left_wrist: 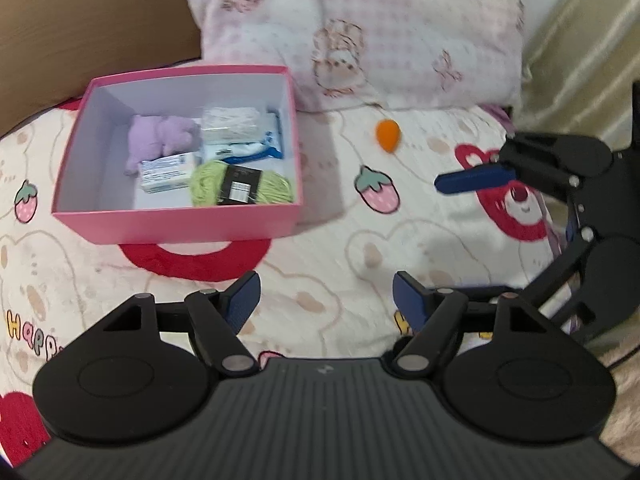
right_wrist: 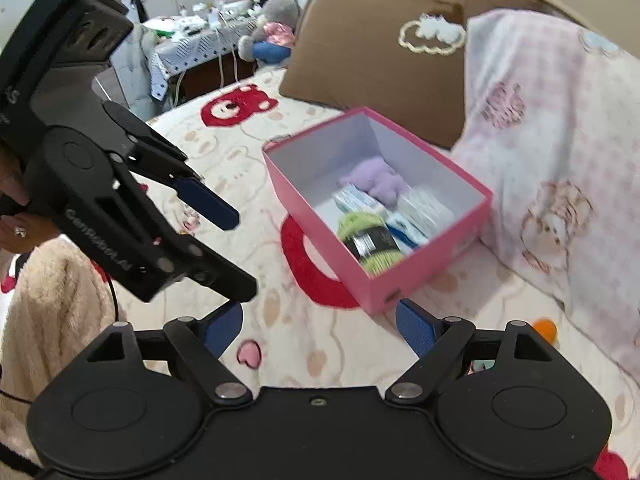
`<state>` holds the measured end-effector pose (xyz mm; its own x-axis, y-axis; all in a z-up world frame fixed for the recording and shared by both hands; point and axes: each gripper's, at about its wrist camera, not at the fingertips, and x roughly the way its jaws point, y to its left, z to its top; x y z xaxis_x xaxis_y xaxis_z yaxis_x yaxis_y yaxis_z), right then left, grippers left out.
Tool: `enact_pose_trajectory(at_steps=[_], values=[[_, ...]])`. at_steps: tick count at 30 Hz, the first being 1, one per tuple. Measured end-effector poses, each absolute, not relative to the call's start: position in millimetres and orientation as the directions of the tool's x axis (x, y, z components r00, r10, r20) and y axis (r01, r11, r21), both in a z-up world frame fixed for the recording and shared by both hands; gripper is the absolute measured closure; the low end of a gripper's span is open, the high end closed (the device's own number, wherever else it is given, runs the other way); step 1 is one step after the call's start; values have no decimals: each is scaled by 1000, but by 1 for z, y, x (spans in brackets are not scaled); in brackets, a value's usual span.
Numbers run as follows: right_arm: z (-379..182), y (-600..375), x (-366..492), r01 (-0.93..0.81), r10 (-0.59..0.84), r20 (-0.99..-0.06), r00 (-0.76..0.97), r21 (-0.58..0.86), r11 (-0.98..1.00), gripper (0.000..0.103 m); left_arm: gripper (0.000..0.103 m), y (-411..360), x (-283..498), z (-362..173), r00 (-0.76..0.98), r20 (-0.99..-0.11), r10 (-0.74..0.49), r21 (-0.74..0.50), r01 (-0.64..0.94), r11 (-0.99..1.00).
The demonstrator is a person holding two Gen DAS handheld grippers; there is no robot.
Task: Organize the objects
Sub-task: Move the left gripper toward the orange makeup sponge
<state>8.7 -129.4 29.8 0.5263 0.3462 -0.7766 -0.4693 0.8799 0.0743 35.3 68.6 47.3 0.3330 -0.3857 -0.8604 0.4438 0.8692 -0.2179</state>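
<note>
While both grippers hang spread and empty over the cartoon bedspread [left_wrist: 328,216], the pink box [left_wrist: 176,224] sits open near the pillows.

Left gripper [left_wrist: 326,304] and right gripper [right_wrist: 320,326] hold nothing between their blue pads. Inside the box lie a lilac plush toy [left_wrist: 160,136], a green yarn skein [left_wrist: 240,184] lying crosswise along the front wall, and blurred packets whose print is unreadable. An orange egg-shaped thing [left_wrist: 388,134], narrow end down-right, lies well apart; in the right view it is half hidden.
</note>
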Motion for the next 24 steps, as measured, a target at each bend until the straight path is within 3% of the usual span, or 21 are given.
enact_pose_trajectory(at_steps=[3,5,10,13,24], values=[[27,-139,3,-430,278,-789,547,20,902,16,25,58,31,45,329,-863,-384,-201,473,858],[25,-150,2,-400,264,-789,555,25,916,16,13,52,29,42,312,-852,-420,-237,486,841],[18,-176,-3,-328,245,-778,579,53,943,15,9,39,34,29,255,-848,-464,-308,476,824],[11,-191,-5,-270,242,-762,600,92,958,8,7,30,39,21,244,-839,-487,-339,465,818],[-17,-240,-10,-192,229,-698,679,132,973,8,6,-8,66,1,305,-800,-516,-367,431,824]])
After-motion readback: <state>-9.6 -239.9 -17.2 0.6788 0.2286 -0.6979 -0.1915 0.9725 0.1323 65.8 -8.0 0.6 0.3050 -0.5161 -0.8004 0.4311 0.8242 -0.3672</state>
